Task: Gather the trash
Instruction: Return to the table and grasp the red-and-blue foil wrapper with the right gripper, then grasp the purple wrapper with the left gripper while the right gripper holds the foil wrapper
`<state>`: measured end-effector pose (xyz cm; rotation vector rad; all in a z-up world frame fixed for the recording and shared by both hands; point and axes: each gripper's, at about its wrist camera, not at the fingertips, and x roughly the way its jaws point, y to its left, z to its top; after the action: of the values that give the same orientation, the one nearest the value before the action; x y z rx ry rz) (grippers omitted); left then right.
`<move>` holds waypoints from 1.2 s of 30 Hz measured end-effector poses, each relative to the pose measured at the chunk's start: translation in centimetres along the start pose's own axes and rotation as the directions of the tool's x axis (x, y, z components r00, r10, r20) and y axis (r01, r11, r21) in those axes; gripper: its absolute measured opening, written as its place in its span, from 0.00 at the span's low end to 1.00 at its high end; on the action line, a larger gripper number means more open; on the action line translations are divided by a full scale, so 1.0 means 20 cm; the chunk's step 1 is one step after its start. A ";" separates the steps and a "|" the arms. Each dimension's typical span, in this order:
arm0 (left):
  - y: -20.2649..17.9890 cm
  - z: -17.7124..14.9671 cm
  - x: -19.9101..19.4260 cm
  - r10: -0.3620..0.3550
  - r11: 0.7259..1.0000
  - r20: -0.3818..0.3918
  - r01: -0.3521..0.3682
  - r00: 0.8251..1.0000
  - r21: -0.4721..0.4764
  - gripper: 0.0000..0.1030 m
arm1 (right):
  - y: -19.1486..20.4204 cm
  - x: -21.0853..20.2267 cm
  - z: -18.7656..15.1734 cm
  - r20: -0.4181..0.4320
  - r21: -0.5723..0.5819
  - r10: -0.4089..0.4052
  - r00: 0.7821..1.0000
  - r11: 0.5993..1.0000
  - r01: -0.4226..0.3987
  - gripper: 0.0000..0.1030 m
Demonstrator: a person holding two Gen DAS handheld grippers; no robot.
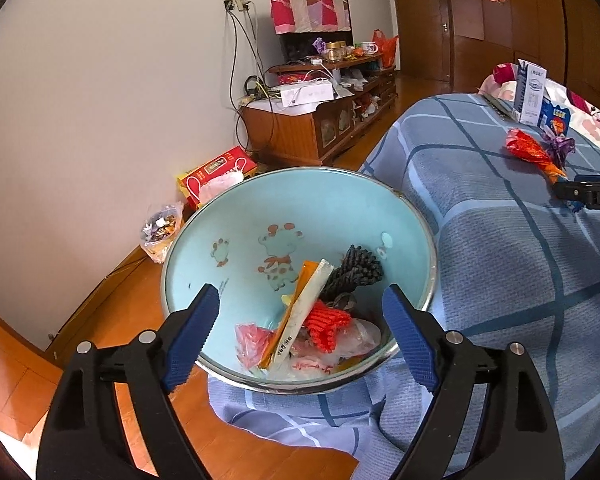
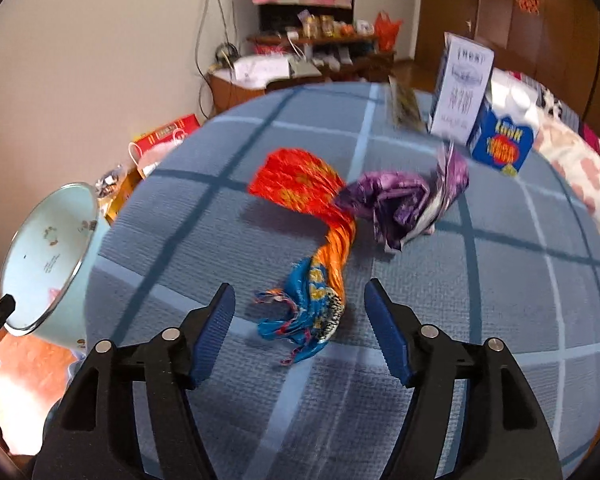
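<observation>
Trash [image 1: 312, 328] partly fills the basin [image 1: 260, 208]; an orange wrapper [image 2: 312, 216] and purple wrapper [image 2: 404, 204] remain on the bed [image 2: 500, 300]. Left claw [image 1: 300, 340] and right claw [image 2: 300, 332] gape empty.

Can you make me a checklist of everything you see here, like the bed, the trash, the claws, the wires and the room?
Surface: blue plaid blanket on a bed.
Job's things: light blue bowl at the blanket's edge, already holding wrappers; orange and blue wrapper and purple wrapper lie loose on the blanket.
Clutter: white carton and blue box stand behind the wrappers.
Grippers: left claw open over the bowl, nothing in it; right claw open, the orange and blue wrapper's end between its fingers, not pinched.
Cables: wires hang from a wall socket.
Surroundings: wooden cabinet, wood floor, red box by the wall.
</observation>
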<state>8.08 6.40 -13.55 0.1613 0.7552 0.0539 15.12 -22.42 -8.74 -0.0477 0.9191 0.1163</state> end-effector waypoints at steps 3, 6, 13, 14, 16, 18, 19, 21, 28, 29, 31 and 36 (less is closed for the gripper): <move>0.02 0.01 0.02 0.004 1.000 -0.003 -0.004 1.000 -0.012 0.80 | -0.05 0.03 0.00 -0.035 0.017 0.000 0.999 1.000 0.001 0.43; 0.02 0.02 0.03 0.007 1.000 -0.003 -0.007 1.000 -0.012 0.80 | -0.04 0.05 0.00 -0.058 0.007 0.014 0.998 1.000 -0.013 0.31; -0.05 0.09 0.00 -0.012 1.000 0.027 0.011 1.000 0.012 0.80 | 0.04 -0.09 -0.01 0.036 -0.055 0.054 0.998 0.997 -0.052 0.26; -0.07 0.11 0.00 -0.017 1.000 0.031 0.016 0.999 0.016 0.80 | 0.04 -0.14 0.00 0.061 -0.055 0.058 0.996 0.997 -0.055 0.26; -0.12 0.15 -0.01 -0.035 0.999 0.040 0.034 0.999 0.025 0.80 | 0.00 -0.22 0.01 0.107 -0.042 0.056 0.993 0.998 -0.052 0.26; -0.19 0.20 -0.01 -0.053 0.998 0.057 0.051 0.997 0.043 0.80 | -0.06 -0.30 0.01 0.145 -0.017 0.037 0.989 0.999 -0.035 0.26; -0.23 0.23 -0.02 -0.064 0.997 0.065 0.061 0.996 0.054 0.80 | -0.12 -0.34 0.01 0.162 0.002 0.020 0.987 1.000 -0.020 0.26; -0.32 0.27 -0.01 -0.086 0.994 0.075 0.080 0.993 0.077 0.80 | -0.23 -0.38 0.00 0.176 0.037 -0.014 0.984 0.999 0.007 0.26; -0.68 0.42 0.04 -0.165 0.975 0.074 0.151 0.983 0.164 0.80 | -0.67 -0.38 -0.10 0.152 0.192 -0.162 0.975 0.973 0.132 0.26; -0.73 0.44 0.04 -0.178 0.971 0.075 0.163 0.981 0.177 0.80 | -0.76 -0.38 -0.12 0.140 0.226 -0.183 0.973 0.963 0.149 0.26; -0.84 0.49 0.07 -0.200 0.962 0.073 0.182 0.977 0.203 0.80 | -0.86 -0.36 -0.13 0.124 0.266 -0.207 0.970 0.949 0.169 0.26; -1.10 0.60 0.15 -0.243 0.940 0.054 0.222 0.969 0.258 0.80 | -1.08 -0.35 -0.20 0.090 0.339 -0.244 0.966 0.919 0.200 0.26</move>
<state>18.27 -16.56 -10.64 0.3117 0.6899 -0.2738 10.31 -44.71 -5.89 0.1634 0.7860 -0.2450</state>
